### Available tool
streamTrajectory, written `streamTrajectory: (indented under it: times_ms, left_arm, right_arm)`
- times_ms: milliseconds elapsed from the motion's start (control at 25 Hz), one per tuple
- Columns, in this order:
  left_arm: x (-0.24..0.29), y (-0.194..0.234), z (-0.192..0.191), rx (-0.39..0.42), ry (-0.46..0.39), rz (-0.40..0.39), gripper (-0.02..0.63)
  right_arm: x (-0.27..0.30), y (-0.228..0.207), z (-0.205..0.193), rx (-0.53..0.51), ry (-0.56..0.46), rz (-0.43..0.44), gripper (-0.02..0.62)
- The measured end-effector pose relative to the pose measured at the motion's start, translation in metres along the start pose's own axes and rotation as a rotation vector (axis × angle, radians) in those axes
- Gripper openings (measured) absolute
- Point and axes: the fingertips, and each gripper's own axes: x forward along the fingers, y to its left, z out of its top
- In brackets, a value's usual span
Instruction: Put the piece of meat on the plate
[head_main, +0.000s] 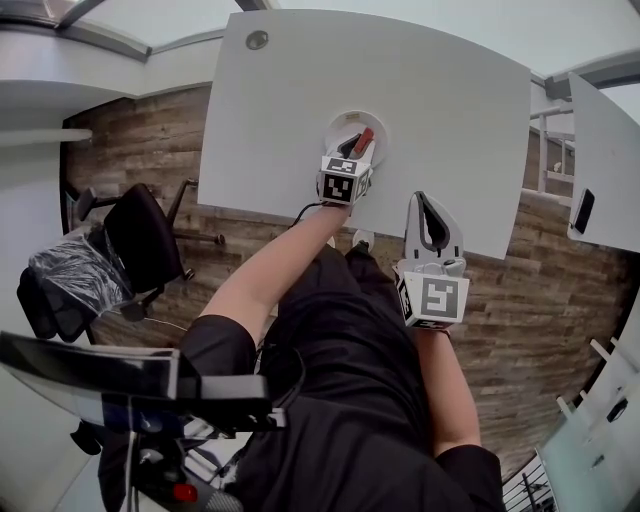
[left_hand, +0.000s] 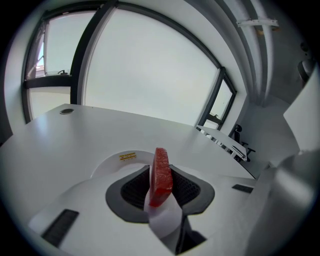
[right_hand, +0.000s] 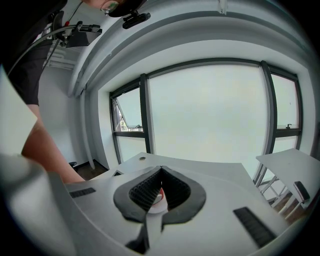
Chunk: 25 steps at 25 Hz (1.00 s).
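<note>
My left gripper (head_main: 352, 148) is shut on a red piece of meat (head_main: 363, 139), which it holds on edge over the white round plate (head_main: 336, 125) on the white table (head_main: 420, 90). In the left gripper view the meat (left_hand: 161, 175) stands upright between the dark pads, with the plate (left_hand: 114, 161) just below and beyond it. I cannot tell whether the meat touches the plate. My right gripper (head_main: 421, 200) hovers at the table's near edge, to the right of the plate. Its tips (right_hand: 160, 170) meet and hold nothing.
A round grommet (head_main: 257, 40) sits at the table's far left. A black office chair (head_main: 140, 240) stands on the wooden floor to the left. A second white table (head_main: 605, 170) with a dark flat object (head_main: 583, 211) is at the right.
</note>
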Motion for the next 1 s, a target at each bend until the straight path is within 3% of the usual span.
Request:
streamTrajectory:
  times_ms: [440,600,720,1000]
  left_arm:
    - [-0.001,0.01,0.003,-0.048,-0.016,0.012,0.1]
    - [0.0,0.011,0.003,-0.014,-0.007,0.011,0.109]
    - [0.001,0.01,0.003,0.006,-0.007,0.014,0.212]
    - [-0.002,0.012,-0.002,0.046,0.004,0.027,0.215]
  right_arm:
    - [-0.004,-0.001,-0.006,-0.002,0.012,-0.005,0.006]
    - [-0.005,0.002,-0.007,-0.002,0.012,-0.002,0.006]
    - [-0.006,0.005,-0.007,-0.003,0.012,0.001,0.006]
    - [-0.011,0.01,-0.009,-0.009,0.016,0.0,0.006]
